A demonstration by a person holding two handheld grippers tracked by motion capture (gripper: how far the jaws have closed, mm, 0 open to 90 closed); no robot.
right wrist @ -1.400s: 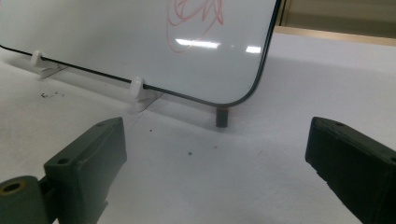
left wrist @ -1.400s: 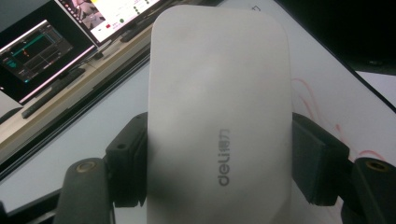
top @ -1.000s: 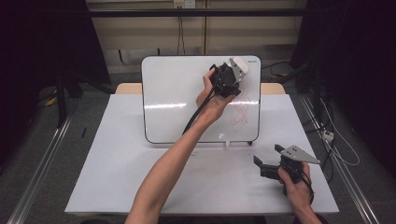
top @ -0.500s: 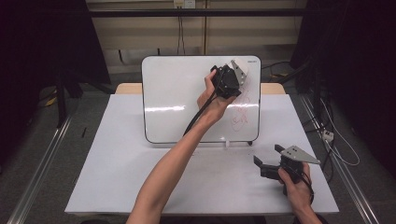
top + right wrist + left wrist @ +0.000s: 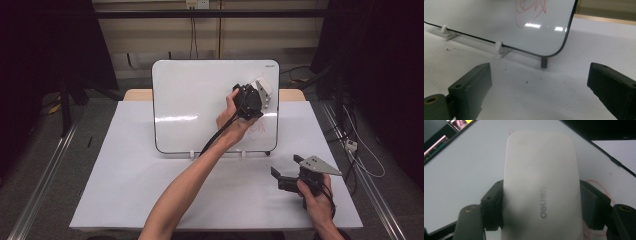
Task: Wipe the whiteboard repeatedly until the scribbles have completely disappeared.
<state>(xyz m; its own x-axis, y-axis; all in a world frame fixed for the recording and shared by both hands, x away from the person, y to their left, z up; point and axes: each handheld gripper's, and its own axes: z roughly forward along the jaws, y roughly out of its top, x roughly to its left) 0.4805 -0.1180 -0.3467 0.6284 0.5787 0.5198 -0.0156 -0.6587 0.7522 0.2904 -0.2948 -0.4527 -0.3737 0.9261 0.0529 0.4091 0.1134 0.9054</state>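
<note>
A white eraser [image 5: 541,185] with a grey brand mark sits between the jaws of my left gripper [image 5: 541,206], which is shut on it. In the high view the eraser [image 5: 264,86] lies against the right part of the upright whiteboard [image 5: 200,100], just above a red scribble [image 5: 257,131]. The left gripper [image 5: 259,94] is held up at the board by the person's outstretched arm. My right gripper [image 5: 284,165] rests low over the table at the front right, its jaws wide open around nothing [image 5: 540,85]. It faces the board's lower right corner, where the red scribble [image 5: 530,8] shows.
The whiteboard stands on white clip feet [image 5: 500,48] on a white table [image 5: 125,200], with a short dark peg [image 5: 544,62] under its right corner. Dark curtains flank the table and cables lie on the floor at the right [image 5: 360,150].
My left gripper has slid down and slightly right along the board with the eraser. The right gripper has stayed where it was.
</note>
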